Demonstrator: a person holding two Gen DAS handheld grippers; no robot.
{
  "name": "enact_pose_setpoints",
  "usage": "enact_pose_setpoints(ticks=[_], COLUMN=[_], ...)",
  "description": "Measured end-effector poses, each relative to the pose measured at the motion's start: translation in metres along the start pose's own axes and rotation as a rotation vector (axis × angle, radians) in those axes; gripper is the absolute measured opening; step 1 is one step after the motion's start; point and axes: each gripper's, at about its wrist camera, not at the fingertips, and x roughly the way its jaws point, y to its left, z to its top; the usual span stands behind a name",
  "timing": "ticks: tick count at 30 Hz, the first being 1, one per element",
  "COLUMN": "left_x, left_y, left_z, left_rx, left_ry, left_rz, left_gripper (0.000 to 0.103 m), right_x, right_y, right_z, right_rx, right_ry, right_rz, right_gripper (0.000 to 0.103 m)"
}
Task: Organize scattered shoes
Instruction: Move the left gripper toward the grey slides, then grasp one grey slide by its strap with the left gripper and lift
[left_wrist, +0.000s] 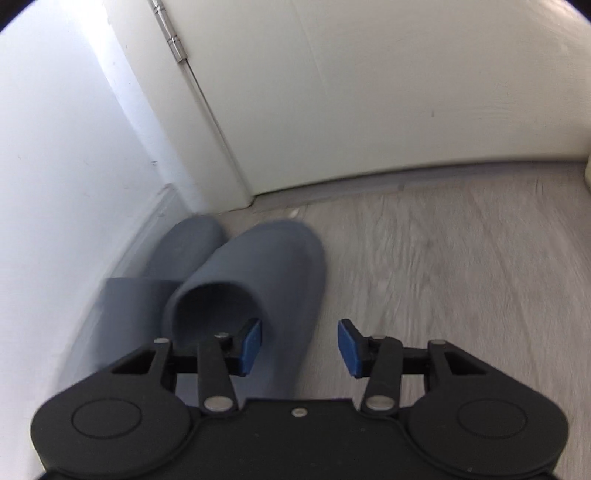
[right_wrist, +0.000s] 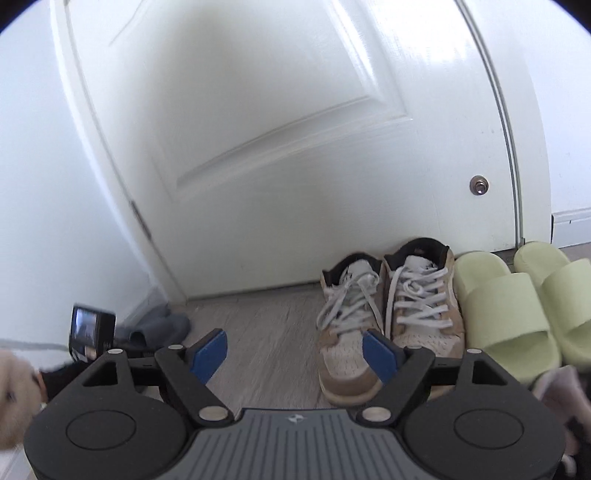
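Slippers (left_wrist: 236, 280): left claw (left_wrist: 300, 347) spread, one pad inside the nearer grey slipper's opening (nothing pinched), pair beside the wall. Right claw (right_wrist: 295, 356) spread, empty. Sneakers (right_wrist: 391, 310) and green slides (right_wrist: 517, 306) already paired against the door (right_wrist: 277, 129).

Along the foot of the white panelled door (right_wrist: 295, 129), the pale grey wood-grain floor (right_wrist: 266, 325) lies bare between two clusters of footwear, wide enough for a gripper to pass. On the left, a pair of grey-blue soft closed-toe slippers (left_wrist: 258, 273) sits tight against the white wall with its skirting board (left_wrist: 74, 184), filling the corner by the door hinge. On the right, two tan-and-white laced sneakers (right_wrist: 388, 314) stand side by side, toes outward, touching a pair of pale green foam slides (right_wrist: 517, 306); no gap between them. To the slippers' right, the floor (left_wrist: 443, 277) is open up to the door.
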Motion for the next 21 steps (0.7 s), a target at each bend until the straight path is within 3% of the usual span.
enact_pose_setpoints(ticks=[1,2,5,10,13,16,21], left_x=[-0.001,-0.001,-0.022,-0.066,-0.101,-0.127,-0.189], left_y=[0.002,0.005,0.019,-0.013,-0.045,-0.074,-0.145], left_z=[-0.003,-0.006,-0.013,-0.039,-0.059,-0.073,-0.100], left_rx=[-0.049,-0.098,-0.297,-0.237,-0.204,-0.142,0.097], left_ry=[-0.012,-0.023,0.039,0.044,0.060,0.081,0.105], left_rz=[0.023,0.045,-0.092,-0.236,-0.357,-0.458,-0.702], left_gripper=[0.015,0.015,0.014,0.013,0.013,0.013,0.013], right_x=[0.001,0.002,-0.008,-0.043,-0.066,-0.079,-0.094], right_y=[-0.001,-0.001,0.007,0.023,0.030,0.018,0.007], right_z=[-0.006,-0.013,-0.030,-0.051,-0.072,-0.090,-0.094], right_rx=[0.027,0.054,0.146,0.123,0.046,0.139,0.229], right_ry=[-0.019,-0.030,0.034,0.121,0.161,0.197,0.204], right_rz=[0.006,0.009,0.000,0.016,-0.055,-0.100,-0.118], right_gripper=[0.081,0.081,0.081,0.081,0.081,0.081,0.081])
